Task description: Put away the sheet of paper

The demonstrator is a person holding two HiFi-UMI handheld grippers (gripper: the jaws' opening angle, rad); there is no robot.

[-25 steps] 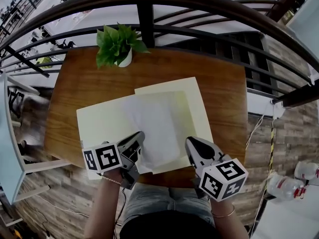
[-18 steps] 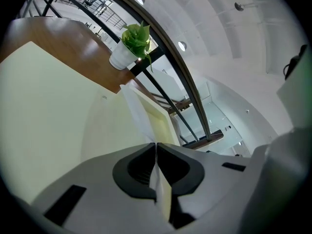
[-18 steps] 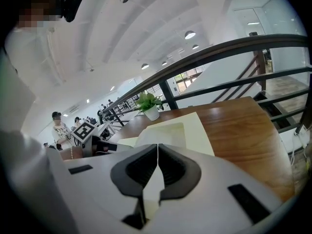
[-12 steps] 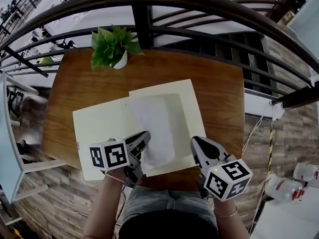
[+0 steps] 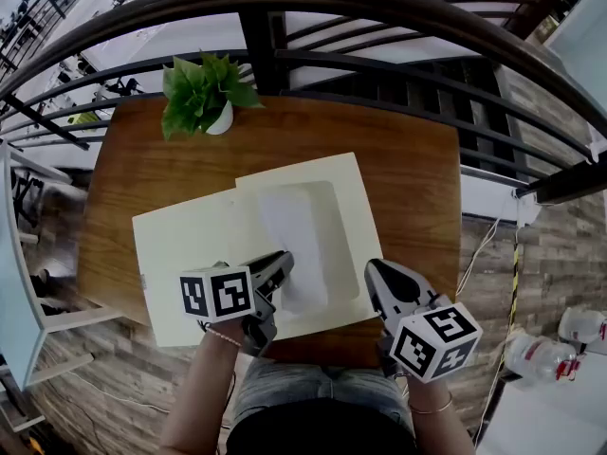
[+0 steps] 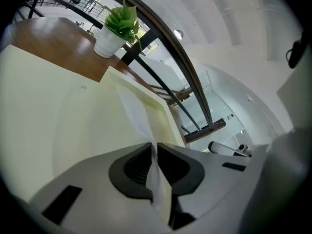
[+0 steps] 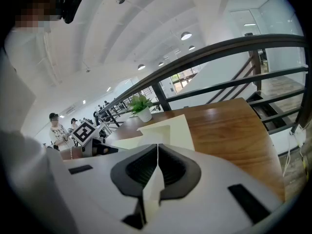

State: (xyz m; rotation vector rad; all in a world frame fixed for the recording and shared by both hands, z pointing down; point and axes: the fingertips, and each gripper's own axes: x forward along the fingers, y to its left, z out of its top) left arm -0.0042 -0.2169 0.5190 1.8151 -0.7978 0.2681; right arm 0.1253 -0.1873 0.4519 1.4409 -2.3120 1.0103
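Currently angled downward, left hand-held gripper point(image 5: 284, 260) clamps the paper point(image 5: 299, 235), right hand-held gripper point(image 5: 372, 272) clamps the folder point(image 5: 180, 245)

The brown wooden table point(image 5: 408, 178) stood against a dark railing, its top bare along the right side and the far edge. A small potted plant point(image 5: 199, 93) in a white pot sat upright near its far left corner. A pale yellow folder point(image 5: 180, 254) lay open and flat across the middle, its right panel point(image 5: 351, 197) overlapping the left, both reaching the near edge.
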